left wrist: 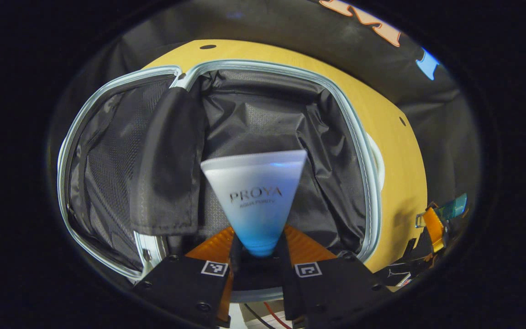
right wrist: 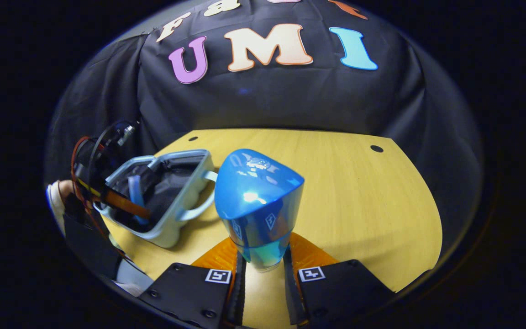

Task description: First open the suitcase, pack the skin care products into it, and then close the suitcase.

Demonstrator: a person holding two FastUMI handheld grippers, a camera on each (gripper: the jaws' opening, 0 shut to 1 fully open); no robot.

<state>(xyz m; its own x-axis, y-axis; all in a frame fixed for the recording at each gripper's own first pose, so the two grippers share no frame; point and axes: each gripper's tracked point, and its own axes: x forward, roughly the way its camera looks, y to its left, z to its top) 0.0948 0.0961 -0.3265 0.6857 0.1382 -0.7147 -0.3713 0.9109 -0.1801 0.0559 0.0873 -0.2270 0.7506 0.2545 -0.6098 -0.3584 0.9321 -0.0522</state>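
Left claw [left wrist: 258, 256] grips tube [left wrist: 256, 196] over open suitcase [left wrist: 372, 183].

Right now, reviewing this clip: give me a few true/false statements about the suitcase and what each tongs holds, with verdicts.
1. The suitcase lies open on the table. True.
2. The left tongs are empty. False: they grip a frosted tube held over the open case.
3. The right tongs hold a glossy blue bottle. True.
4. The blue bottle is already inside the suitcase. False: it is held above bare table, apart from the case.
5. The suitcase lining is dark. True.
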